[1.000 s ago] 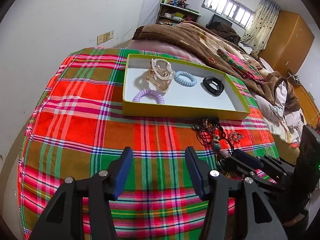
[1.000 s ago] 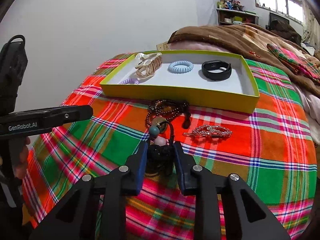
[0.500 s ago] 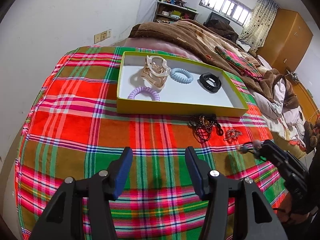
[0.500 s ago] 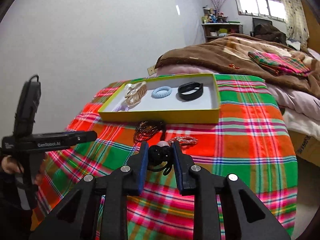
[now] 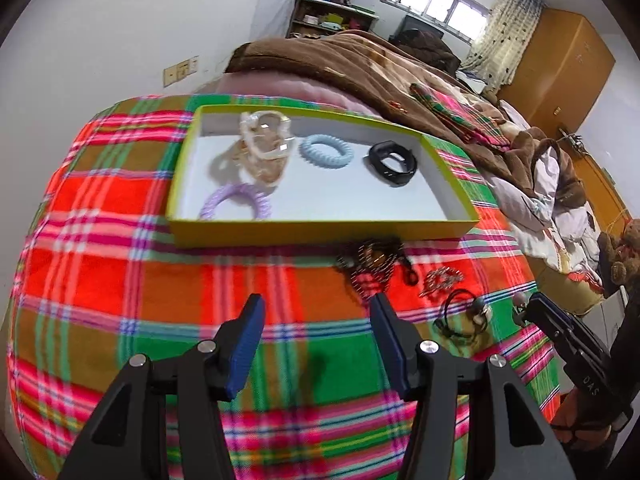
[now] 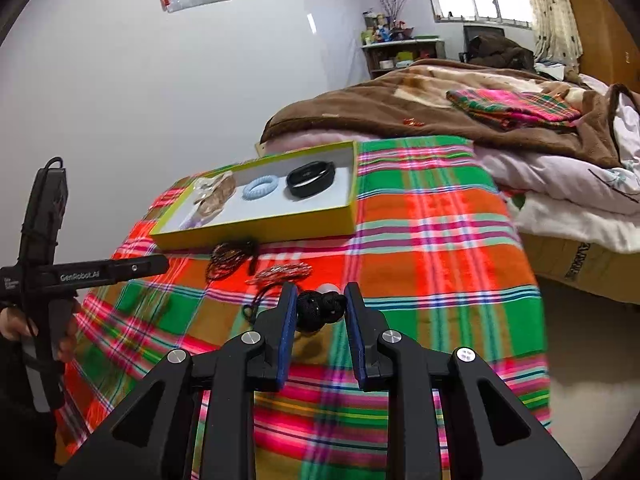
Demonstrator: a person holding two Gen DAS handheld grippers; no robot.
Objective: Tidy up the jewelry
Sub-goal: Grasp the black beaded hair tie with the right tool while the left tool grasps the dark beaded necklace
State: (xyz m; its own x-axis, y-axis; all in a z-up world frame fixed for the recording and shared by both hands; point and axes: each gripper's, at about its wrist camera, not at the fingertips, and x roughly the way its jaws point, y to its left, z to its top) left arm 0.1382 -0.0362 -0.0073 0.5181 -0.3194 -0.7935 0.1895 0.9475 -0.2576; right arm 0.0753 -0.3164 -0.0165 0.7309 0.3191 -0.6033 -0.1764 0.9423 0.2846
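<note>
We are over a bed spread with a bright plaid blanket (image 5: 120, 280), white walls behind and a window (image 6: 476, 0) at the far end of the room. Nearest us, the left gripper (image 5: 316, 344) hangs above bare plaid with its jaws standing wide and nothing between them. To its right, the right gripper (image 6: 320, 312) is clamped narrow on a black knotted hair tie (image 6: 320, 308) — a pale bead peeks out just behind the knot, and a thin black loop trails off to the left. Whether the tie is touching the blanket, we cannot tell.

A little farther on the plaid lie a sparkly hair clip (image 6: 280, 274) and, to its left, a dark beaded bracelet (image 6: 232, 258), the bracelet just in front of the tray's near wall. The yellow-green tray (image 5: 320, 228) sits beyond them, white inside. In it we see a lilac spiral hair tie (image 5: 236, 200) at the near left, a clear amber claw clip (image 5: 264, 148) behind it, a light blue spiral hair tie (image 5: 326, 152) in the middle and a black wristband (image 5: 394, 158) toward the right — all apart from one another except the clip and the lilac tie, which sit close. Past the tray, a brown blanket (image 6: 400, 104) is heaped over the bed.
</note>
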